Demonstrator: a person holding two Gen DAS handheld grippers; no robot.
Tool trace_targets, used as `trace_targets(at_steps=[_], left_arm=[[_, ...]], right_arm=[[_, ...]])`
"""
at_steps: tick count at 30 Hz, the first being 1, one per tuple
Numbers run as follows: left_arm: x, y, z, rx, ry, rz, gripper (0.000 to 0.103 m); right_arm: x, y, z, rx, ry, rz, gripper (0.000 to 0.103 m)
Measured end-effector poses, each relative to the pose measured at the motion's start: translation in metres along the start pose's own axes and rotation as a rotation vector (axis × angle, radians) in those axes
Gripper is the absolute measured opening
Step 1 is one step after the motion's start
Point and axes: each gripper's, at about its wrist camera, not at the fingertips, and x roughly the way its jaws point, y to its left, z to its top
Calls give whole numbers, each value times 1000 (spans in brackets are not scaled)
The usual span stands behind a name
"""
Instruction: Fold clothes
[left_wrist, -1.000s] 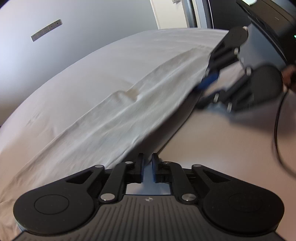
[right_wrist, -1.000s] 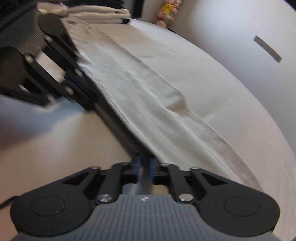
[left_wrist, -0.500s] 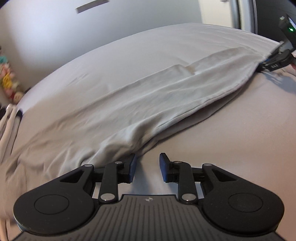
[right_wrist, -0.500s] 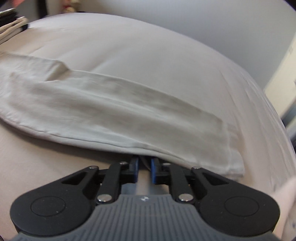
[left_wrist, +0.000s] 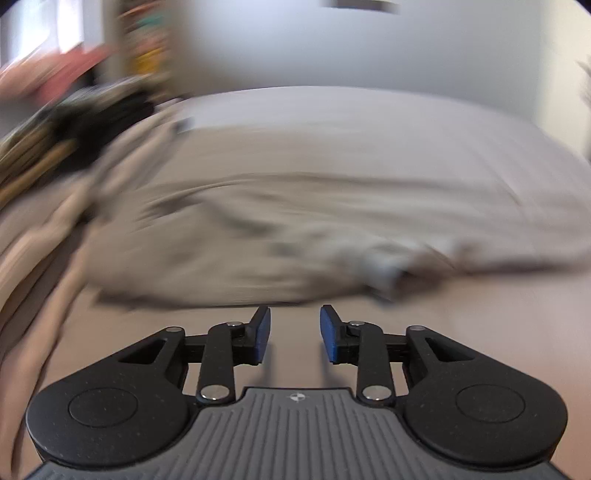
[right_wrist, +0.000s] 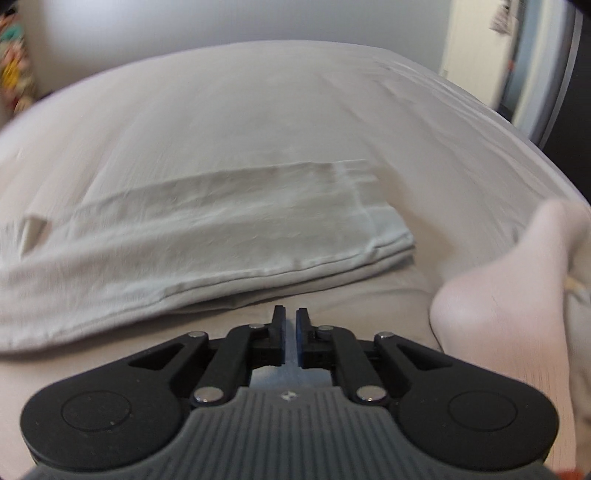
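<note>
- The left gripper (left_wrist: 294, 334) hovers low over the bed (left_wrist: 369, 122), its blue-padded fingers (left_wrist: 263, 332) spread wide with nothing between them.
- Just ahead of those fingers lies the pale garment (left_wrist: 258, 236), a long folded strip of light fabric stretched across the bed sheet from left to right; its near edge sits close to the fingertips but apart from them.
- The left wrist view is heavily blurred, so the creases and bunched part of the cloth near the middle cannot be read in detail.
- At the far left of that view sits a smeared stack of clothes (left_wrist: 55, 155), dark and tan layers on the bed's edge; what each piece is cannot be told.
- The right gripper (right_wrist: 291, 336) rests just above the sheet, its fingers (right_wrist: 279, 332) drawn narrow, only a thin slit between the blue pads, and no cloth caught in it.
- In the right wrist view the garment (right_wrist: 221, 221) lies flat in front of the fingers, folded lengthwise into several layers, with a seamed hem running along its near edge and a squared end toward the right.
- A pale rounded shape, apparently other cloth (right_wrist: 517, 280), rises at the right edge, near the right gripper but apart from the folded garment.
- Behind the bed stands a plain light wall (right_wrist: 221, 22).
</note>
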Motion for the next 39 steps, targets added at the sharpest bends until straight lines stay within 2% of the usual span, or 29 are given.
trace_targets(at_steps=[2,4,8,11,14,16,21,22,23,25,26,29,32,35,39], left_arm=[[-1,37,7,-186,4,17,48],[-1,72,11,-363,3,22,49],[4,124,12,-628,0,0,53],[12,144,14,-766,12,-8,53],[17,151,23,-838,9,-3,54],[22,153,32,-860,12,19,55],[41,153,50,-884,78,58,55],[43,152,51,-873,81,61,49],[42,150,53,-850,85,76,32],[41,146,57,-805,93,106,13],[37,144,59,-783,94,135,10],[24,139,65,-689,89,218,10],[23,142,62,-631,116,245,9],[26,140,53,-603,110,225,10],[21,140,45,-609,57,176,17]], right_arm=[[-4,-4,1,66,-13,14,18],[-7,-8,1,126,-22,28,22],[-7,-8,-1,161,-28,32,23],[-5,-7,-2,152,-31,29,24],[-3,-5,-3,143,-35,26,24],[-2,-4,-3,137,-38,24,24],[1,-2,-5,123,-42,20,25],[1,-1,-5,121,-41,22,25],[2,-1,-4,120,-41,21,25],[2,-2,-4,115,-45,12,25],[2,-3,-3,114,-47,7,25],[2,-11,-3,147,-52,1,25],[4,-21,-2,200,-47,11,25],[8,-30,-1,250,-33,34,26],[13,-42,-2,335,-17,96,40]])
